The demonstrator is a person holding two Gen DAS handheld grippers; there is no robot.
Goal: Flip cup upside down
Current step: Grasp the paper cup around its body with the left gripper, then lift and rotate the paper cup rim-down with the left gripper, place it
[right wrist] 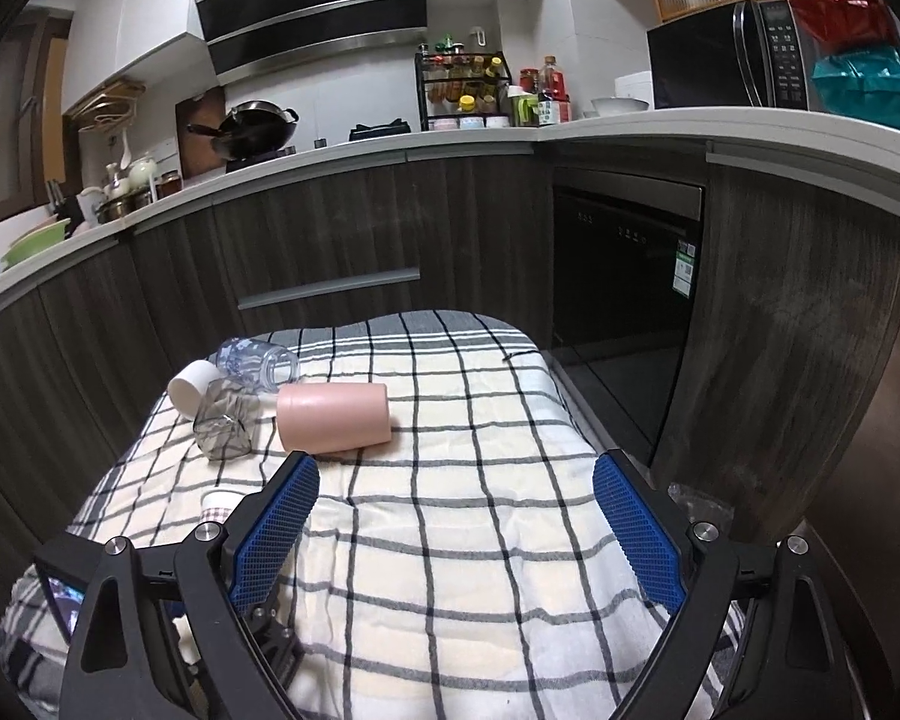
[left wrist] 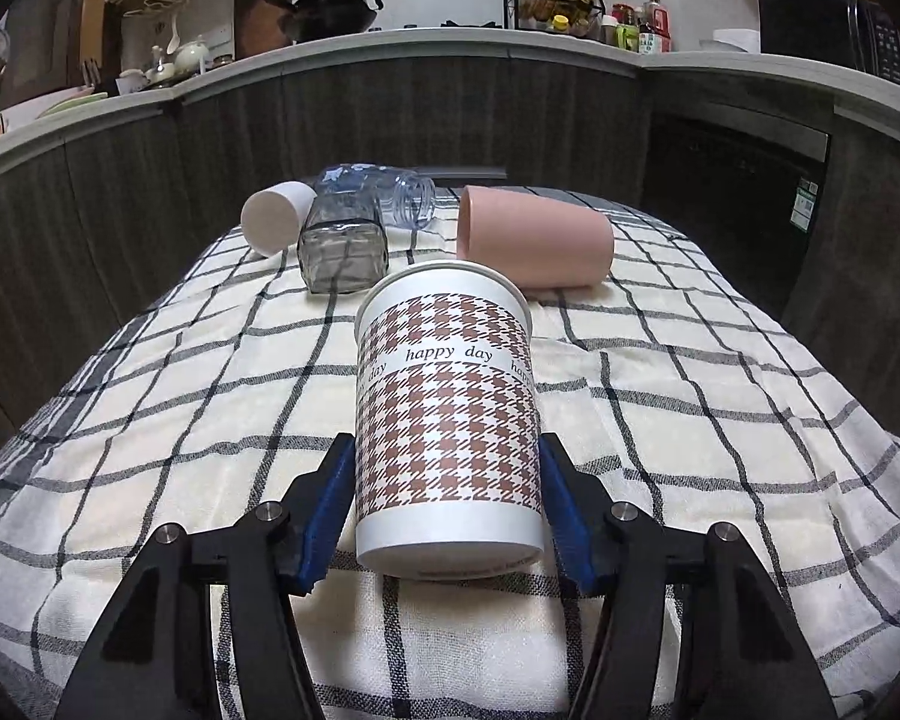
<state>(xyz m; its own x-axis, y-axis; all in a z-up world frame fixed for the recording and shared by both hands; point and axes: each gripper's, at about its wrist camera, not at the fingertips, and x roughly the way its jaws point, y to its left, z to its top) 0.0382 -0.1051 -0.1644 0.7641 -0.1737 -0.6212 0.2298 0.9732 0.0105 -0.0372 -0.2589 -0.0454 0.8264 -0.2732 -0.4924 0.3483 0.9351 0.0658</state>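
Left claw [left wrist: 447, 468] pinches the houndstooth paper cup [left wrist: 447, 414] near its base, cup lifted and tilted over the checkered cloth [left wrist: 150, 408] on the table. Right claw [right wrist: 456, 498] spread wide, holding nothing. Pink cup [left wrist: 534, 240] lies on its side behind.

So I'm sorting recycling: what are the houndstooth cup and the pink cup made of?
The houndstooth cup looks like matte printed paper: rolled rim, recessed base, "happy day" band. The pink cup looks like matte plastic or silicone, smooth and uniform; I cannot tell which.
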